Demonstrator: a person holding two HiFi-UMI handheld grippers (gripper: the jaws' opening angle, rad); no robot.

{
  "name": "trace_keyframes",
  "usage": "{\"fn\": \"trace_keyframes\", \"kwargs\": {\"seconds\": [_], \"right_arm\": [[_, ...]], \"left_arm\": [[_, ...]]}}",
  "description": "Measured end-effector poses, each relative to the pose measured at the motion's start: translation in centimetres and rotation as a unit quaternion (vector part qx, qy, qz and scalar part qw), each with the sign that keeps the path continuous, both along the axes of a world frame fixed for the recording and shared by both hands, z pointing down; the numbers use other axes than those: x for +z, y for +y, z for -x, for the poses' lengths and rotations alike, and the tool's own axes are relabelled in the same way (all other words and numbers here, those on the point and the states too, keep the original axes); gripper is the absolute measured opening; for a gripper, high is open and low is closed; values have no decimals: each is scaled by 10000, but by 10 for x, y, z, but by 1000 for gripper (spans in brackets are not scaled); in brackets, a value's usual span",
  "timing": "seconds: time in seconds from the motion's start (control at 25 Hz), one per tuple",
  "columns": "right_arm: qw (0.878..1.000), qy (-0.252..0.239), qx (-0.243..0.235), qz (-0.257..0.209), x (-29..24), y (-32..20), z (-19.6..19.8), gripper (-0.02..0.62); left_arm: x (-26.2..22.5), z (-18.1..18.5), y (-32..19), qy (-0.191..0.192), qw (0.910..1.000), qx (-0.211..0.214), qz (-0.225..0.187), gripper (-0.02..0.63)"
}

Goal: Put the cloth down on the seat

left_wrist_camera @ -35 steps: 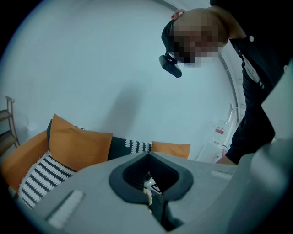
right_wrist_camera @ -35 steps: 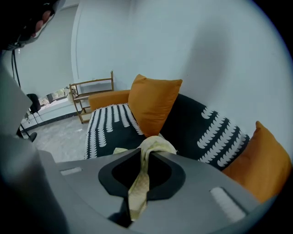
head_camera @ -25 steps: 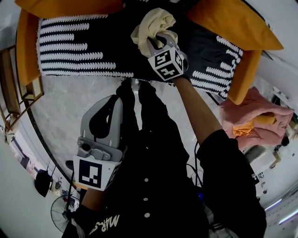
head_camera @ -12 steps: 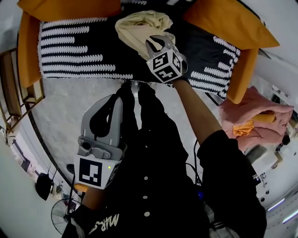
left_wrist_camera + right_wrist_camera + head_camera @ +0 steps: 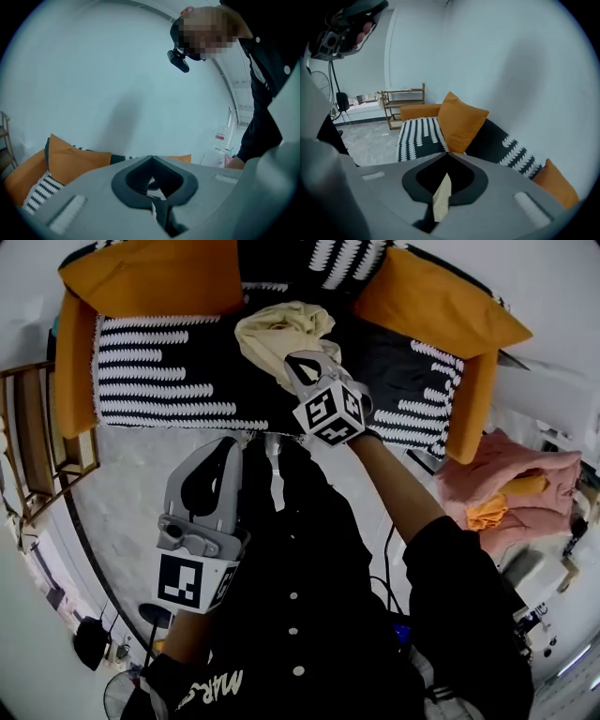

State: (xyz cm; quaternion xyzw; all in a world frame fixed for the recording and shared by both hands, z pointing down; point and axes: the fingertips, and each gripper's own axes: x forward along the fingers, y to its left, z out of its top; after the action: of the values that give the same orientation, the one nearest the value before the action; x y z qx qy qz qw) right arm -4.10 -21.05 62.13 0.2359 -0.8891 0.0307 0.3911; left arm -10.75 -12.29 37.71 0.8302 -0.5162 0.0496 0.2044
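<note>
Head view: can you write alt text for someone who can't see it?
Looking down, the right gripper, its tongs just closed and apparently empty, hovers over a cream cloth lying on a black-and-white sofa seat with orange cushions. The left gripper is held lower, tongs shut.

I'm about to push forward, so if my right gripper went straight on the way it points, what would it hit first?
Most likely the cream cloth lying on the sofa seat: the right gripper, jaws just closed on nothing, points down at it. The gap between them is hard to judge.
</note>
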Motion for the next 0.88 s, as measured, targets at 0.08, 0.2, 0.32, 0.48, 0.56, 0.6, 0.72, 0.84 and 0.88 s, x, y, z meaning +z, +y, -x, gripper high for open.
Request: {"fn": "trace_keyframes", "kwargs": {"seconds": [0.08,0.2,0.32,0.48,0.56,0.6,0.72,0.84,0.88], "right_arm": [[9998,70,-84,-138,-14,3,0,28],[9995,87,-59,-282,-34,5,-4,28],[9994,-30,29,-340,-58,9,-8,28],[9985,-156,47,-516,-94,16,-12,28],[9978,-210,53,-625,-113,19,-14,28],[9974,-253,62,-673,-122,21,-15,28],[9957,-420,120,-819,-152,27,-19,28],[9933,-525,233,-999,-177,30,-27,28],[9925,-556,304,-1043,-184,31,-31,28]], "left_arm": [[-11,3,-2,27,10000,6,-88,0],[-27,3,-5,53,9996,27,-262,0],[-37,3,-5,58,9992,68,-388,0],[-44,5,-3,31,9987,124,-497,0],[-46,7,-3,-4,9985,128,-537,0],[-48,8,-4,-22,9983,132,-560,0],[-52,8,-5,-90,9977,173,-644,0],[-51,5,-5,-162,9971,257,-696,0],[-50,5,-4,-176,9970,283,-700,0]]}}
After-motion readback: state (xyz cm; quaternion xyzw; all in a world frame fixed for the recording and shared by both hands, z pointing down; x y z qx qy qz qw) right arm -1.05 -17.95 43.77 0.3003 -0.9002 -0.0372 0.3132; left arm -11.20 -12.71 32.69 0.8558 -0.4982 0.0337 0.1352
